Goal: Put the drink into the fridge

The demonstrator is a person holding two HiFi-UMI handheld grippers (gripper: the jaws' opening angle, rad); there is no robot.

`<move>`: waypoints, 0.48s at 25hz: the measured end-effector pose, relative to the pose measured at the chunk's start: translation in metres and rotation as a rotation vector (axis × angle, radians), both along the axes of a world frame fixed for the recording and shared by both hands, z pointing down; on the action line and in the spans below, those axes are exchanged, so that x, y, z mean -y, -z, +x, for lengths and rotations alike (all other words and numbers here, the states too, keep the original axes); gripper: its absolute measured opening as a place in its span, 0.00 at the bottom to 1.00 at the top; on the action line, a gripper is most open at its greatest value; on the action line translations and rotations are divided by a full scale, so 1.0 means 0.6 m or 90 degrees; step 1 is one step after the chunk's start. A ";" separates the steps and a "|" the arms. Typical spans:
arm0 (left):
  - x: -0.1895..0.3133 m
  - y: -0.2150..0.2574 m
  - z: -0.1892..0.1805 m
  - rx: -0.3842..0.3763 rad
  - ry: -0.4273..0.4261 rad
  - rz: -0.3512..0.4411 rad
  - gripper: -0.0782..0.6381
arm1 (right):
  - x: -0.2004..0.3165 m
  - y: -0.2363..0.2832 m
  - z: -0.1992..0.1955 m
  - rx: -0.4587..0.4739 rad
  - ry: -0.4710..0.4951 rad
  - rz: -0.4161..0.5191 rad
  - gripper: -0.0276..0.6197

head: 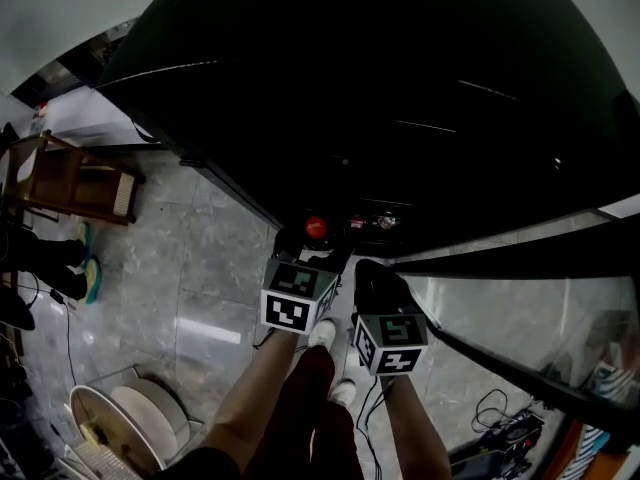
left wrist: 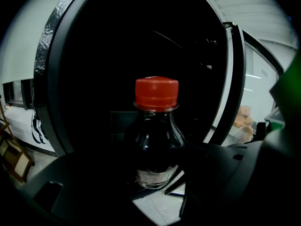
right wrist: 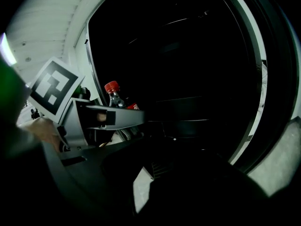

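Both tongs hang before the big black fridge [head: 400, 88], its dark inside straight ahead; the left tongs [left wrist: 155, 180] are nearer, clamped round the upright clear plastic bottle of dark cola [left wrist: 156, 135], red screw cap [left wrist: 156, 93] on top, while the right tongs [right wrist: 141, 182] stand barely parted, holding nothing

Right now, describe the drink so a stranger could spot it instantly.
Start at the big black fridge opening. Directly before it, the left gripper clamps the drink bottle, dark liquid inside. Its bright red cap stands out against the surrounding black.
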State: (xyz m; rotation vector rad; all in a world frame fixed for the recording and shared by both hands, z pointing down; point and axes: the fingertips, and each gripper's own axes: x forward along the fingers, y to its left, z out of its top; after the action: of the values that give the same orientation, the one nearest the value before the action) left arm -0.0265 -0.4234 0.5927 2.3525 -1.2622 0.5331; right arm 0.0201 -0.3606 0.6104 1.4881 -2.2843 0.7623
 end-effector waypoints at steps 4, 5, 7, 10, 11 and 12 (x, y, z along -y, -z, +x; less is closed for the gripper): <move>0.021 -0.001 0.005 -0.009 0.001 -0.005 0.55 | 0.024 -0.003 0.003 -0.007 -0.006 0.004 0.07; 0.026 -0.001 0.007 -0.014 0.004 -0.008 0.55 | 0.029 -0.002 0.005 -0.007 -0.008 0.006 0.07; 0.035 0.002 0.011 -0.021 0.008 -0.010 0.55 | 0.035 0.002 0.006 -0.005 -0.009 0.007 0.07; 0.049 0.005 0.016 -0.016 0.009 -0.006 0.55 | 0.042 -0.001 0.008 -0.007 -0.010 0.004 0.07; 0.054 0.006 0.018 -0.011 0.006 -0.004 0.55 | 0.045 -0.002 0.009 -0.008 -0.010 0.004 0.07; 0.059 0.006 0.019 -0.005 0.004 -0.001 0.55 | 0.049 -0.003 0.010 -0.009 -0.011 0.004 0.07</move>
State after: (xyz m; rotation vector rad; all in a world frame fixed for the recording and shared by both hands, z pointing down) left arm -0.0149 -0.4589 0.5890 2.3464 -1.2650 0.5216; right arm 0.0258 -0.3900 0.6123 1.5126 -2.2690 0.7468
